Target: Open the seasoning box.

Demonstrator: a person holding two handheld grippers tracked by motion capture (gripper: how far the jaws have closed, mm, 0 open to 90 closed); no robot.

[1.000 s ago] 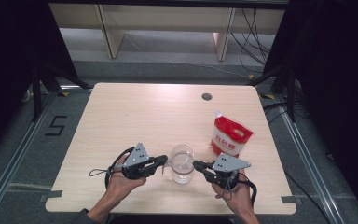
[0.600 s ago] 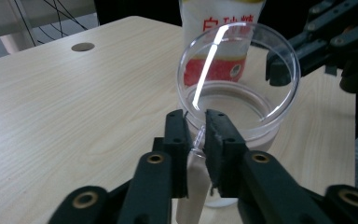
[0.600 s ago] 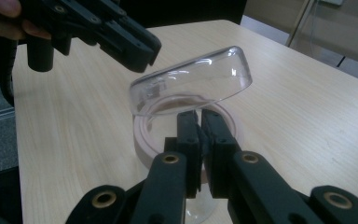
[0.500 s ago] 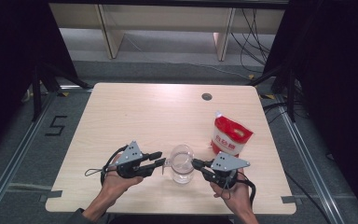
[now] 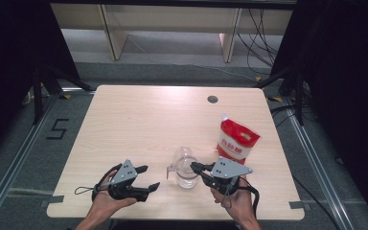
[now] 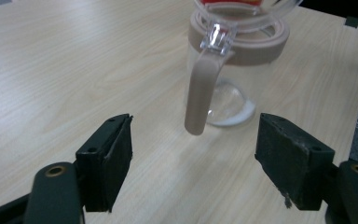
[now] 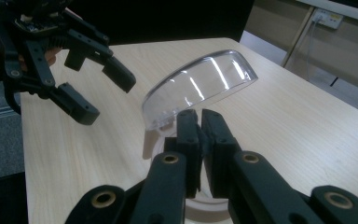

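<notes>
Now, left gripper [image 5: 149,178]: lower left of the high view, jaws wide apart with nothing between them; they have just been opening, drawn back from the jug's handle
Right gripper [image 5: 195,166]: lower centre-right of the high view, jaws pinched together on the rim of the lid
Clear plastic jug with a beige band and beige handle [image 5: 186,167]: stands on the table at lower centre, between the two grippers; in the left gripper view it sits top centre [image 6: 233,56], handle [image 6: 203,93] hanging toward the camera, clear of both pads
Clear domed lid [image 7: 200,88]: tilted up, hinged open over the jug's mouth, its near edge at the right gripper's tips
Red and white pouch [image 5: 237,140]: upright, just right of the jug
Light wooden table [image 5: 139,124]: carries everything
</notes>
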